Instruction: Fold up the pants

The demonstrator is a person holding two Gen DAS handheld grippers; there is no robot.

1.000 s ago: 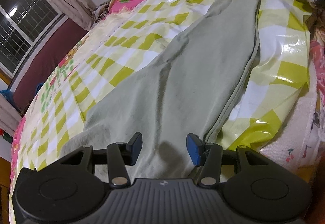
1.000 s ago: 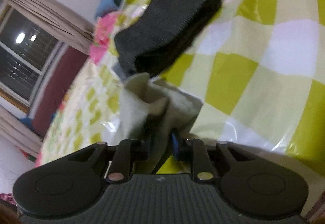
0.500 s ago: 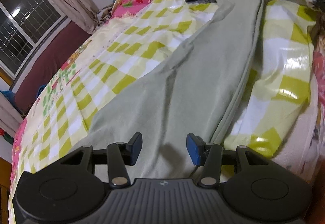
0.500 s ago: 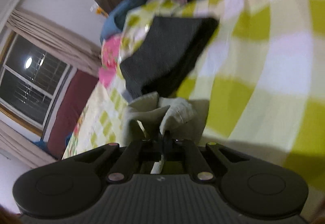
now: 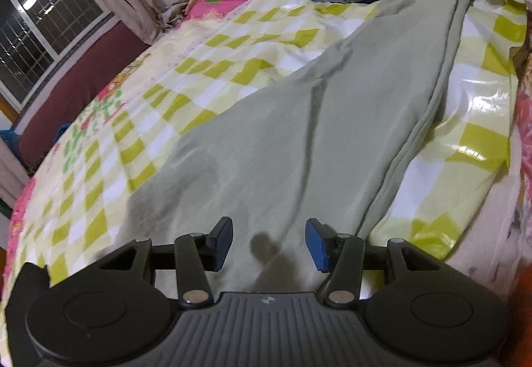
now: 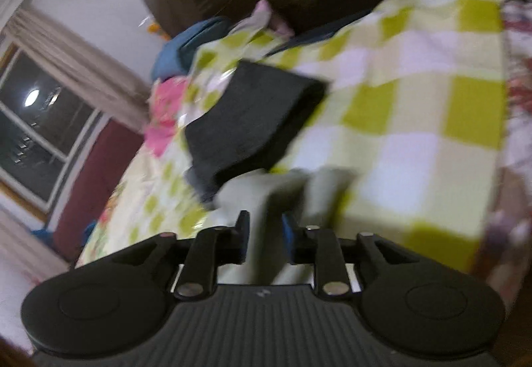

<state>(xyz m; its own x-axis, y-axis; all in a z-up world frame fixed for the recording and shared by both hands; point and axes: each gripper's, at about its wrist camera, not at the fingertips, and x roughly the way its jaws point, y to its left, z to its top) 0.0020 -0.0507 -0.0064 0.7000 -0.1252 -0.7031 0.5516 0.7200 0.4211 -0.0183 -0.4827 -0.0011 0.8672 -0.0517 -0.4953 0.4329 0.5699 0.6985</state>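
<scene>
Left gripper (image 5: 267, 242): black ribbed housing with two round side discs, silver pivot screws, black linkage arms and blue-faced pads (image 5: 316, 244). Right gripper (image 6: 264, 235): the same black build, small central emblem, blue-edged pads.

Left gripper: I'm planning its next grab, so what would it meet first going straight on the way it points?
Most likely the pants, spread on the bed just beyond the open left gripper; depth is hard to judge.
</scene>
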